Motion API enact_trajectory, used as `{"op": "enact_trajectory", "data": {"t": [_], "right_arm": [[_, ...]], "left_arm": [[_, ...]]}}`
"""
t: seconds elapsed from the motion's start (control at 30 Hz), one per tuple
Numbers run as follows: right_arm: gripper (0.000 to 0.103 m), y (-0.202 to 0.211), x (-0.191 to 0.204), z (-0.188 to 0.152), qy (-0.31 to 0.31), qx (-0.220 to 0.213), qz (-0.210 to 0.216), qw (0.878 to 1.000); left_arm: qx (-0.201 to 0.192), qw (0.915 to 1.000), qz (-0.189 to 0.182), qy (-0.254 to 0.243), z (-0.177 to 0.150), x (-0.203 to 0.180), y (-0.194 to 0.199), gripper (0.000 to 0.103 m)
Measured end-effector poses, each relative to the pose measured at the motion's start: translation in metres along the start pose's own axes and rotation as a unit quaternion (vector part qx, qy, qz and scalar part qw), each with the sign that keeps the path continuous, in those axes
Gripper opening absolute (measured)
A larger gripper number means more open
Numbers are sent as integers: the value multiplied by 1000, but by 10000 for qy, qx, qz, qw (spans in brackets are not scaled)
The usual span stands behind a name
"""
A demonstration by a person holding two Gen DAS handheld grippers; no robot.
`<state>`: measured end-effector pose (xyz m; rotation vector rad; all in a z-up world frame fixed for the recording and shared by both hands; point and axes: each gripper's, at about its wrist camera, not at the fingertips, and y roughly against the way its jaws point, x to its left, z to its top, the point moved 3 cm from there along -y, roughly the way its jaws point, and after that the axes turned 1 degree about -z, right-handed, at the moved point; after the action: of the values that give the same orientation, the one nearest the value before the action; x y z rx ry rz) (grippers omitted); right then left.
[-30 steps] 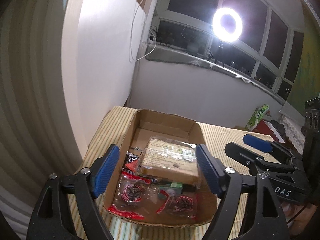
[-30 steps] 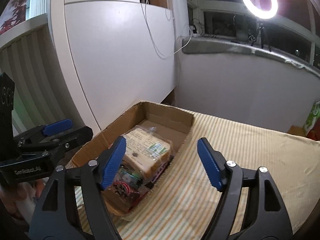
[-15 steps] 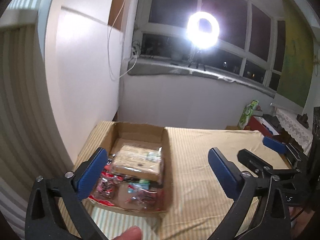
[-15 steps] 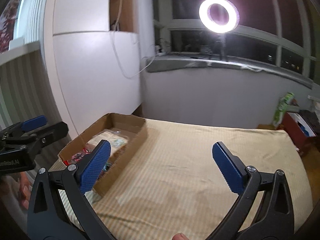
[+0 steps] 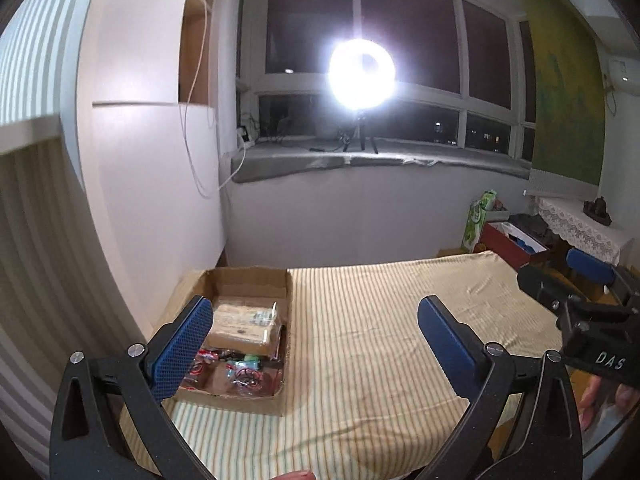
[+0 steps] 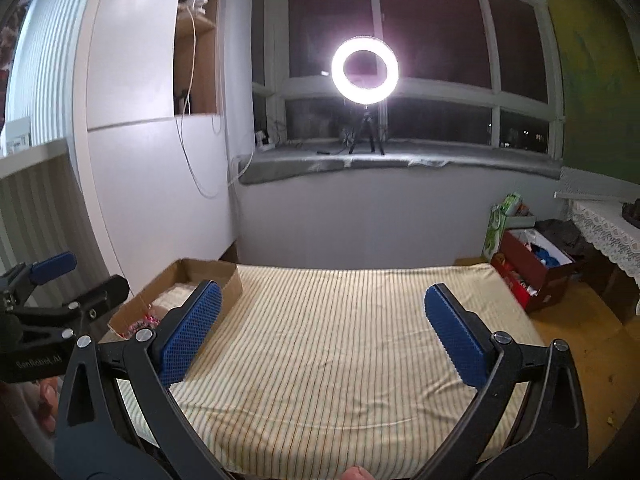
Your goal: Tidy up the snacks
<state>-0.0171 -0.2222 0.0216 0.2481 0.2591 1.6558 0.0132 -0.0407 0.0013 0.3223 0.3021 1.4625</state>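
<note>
A brown cardboard box stands at the left end of a table under a striped cloth. In it lie a tan wrapped snack pack and several small red-and-clear snack packets. My left gripper is open and empty, raised above the table to the right of the box. My right gripper is open and empty over the middle of the cloth. The box shows at the left in the right wrist view, next to the left gripper's body.
A white cabinet wall stands just left of the box. A ring light shines on the windowsill behind. A red box and a green bag stand on the floor past the table's right end, by a lace-covered stand.
Both grippers have pulled back and up from the box. The box now looks smaller and further left in both views, and more of the striped cloth shows. Both stay open and empty.
</note>
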Motion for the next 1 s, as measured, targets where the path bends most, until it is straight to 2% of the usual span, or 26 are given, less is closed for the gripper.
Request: {"op": "enact_trajectory", "data": {"t": [0.3,1.0], "right_arm": [[103,8,6,3,61,1,52,10000],[103,3,8,4,145,43,89,9998]], "left_arm": [[-192,9998,-17,12,3,-4,23,102],[-175,9998,-4,17,3,-4,24,102]]}}
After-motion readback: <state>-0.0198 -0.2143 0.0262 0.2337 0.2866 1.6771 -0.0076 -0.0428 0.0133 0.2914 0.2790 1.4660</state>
